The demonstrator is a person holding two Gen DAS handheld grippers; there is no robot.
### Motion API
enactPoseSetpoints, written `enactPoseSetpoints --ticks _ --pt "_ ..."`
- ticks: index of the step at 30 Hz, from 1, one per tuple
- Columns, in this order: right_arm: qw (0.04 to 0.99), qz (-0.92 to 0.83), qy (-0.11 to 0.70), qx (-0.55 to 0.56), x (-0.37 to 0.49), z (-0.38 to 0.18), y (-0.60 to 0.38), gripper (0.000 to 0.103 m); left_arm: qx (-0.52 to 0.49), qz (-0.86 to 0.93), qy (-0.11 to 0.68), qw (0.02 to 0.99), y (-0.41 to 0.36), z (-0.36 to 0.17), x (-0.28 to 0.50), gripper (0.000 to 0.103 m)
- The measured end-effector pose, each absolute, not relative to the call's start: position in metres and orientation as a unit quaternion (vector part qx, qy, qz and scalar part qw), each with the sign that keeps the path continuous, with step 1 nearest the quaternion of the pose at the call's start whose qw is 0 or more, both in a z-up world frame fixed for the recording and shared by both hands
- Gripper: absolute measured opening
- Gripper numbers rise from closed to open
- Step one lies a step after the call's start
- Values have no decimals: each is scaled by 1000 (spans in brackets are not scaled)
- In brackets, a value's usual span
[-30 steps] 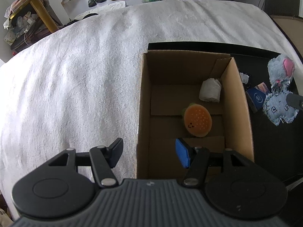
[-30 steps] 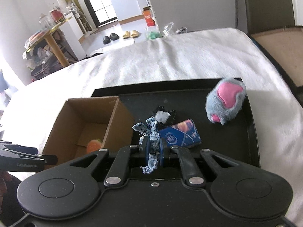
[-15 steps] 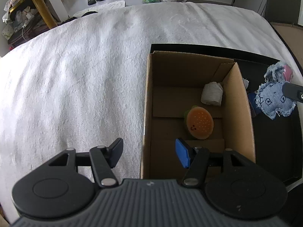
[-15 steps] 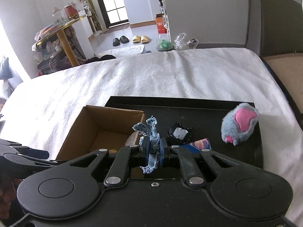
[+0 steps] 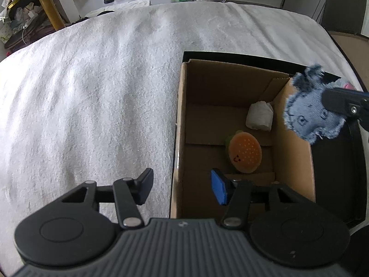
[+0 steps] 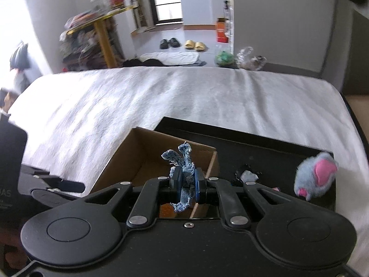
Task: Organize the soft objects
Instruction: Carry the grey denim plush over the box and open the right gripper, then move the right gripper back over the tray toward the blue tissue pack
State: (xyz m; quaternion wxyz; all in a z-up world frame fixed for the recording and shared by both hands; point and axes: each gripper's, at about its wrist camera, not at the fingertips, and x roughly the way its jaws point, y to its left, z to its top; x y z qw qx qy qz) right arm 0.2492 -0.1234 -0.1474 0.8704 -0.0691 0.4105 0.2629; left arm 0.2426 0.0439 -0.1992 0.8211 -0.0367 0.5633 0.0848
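Note:
My right gripper (image 6: 186, 185) is shut on a frayed blue denim toy (image 6: 183, 175) and holds it in the air over the right wall of an open cardboard box (image 6: 147, 145). The denim toy (image 5: 310, 112) also shows at the right of the left wrist view. The box (image 5: 182, 115) holds an orange burger plush (image 5: 245, 155) and a white cloth roll (image 5: 259, 115). My left gripper (image 5: 182, 188) is open and empty, straddling the box's near left wall. A grey and pink mouse plush (image 6: 316, 176) lies on the black tray (image 6: 265, 145).
The tray and box sit on a white towel-covered bed (image 5: 92, 92). A small black and white item (image 6: 246, 174) lies on the tray beside the box. A yellow-legged table (image 6: 103, 37), slippers and bags are on the floor beyond the bed.
My right gripper has lifted the denim toy off the tray and carried it left, up over the box's right wall. The left gripper has stayed open at the box's near left wall.

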Motion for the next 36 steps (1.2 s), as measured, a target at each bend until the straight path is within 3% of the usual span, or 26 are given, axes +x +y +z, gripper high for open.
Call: enactPoseSetpoints --ticks 17,26,36 --pt "855 302 400 -137 253 -140 -75 11 -73 76 575 811 61 -209 243 10" --pt "852 304 400 -150 263 -136 -58 20 -91 74 574 810 69 -211 241 9" --pt "850 292 418 -133 263 -143 -68 20 -89 73 575 810 69 -211 241 9"
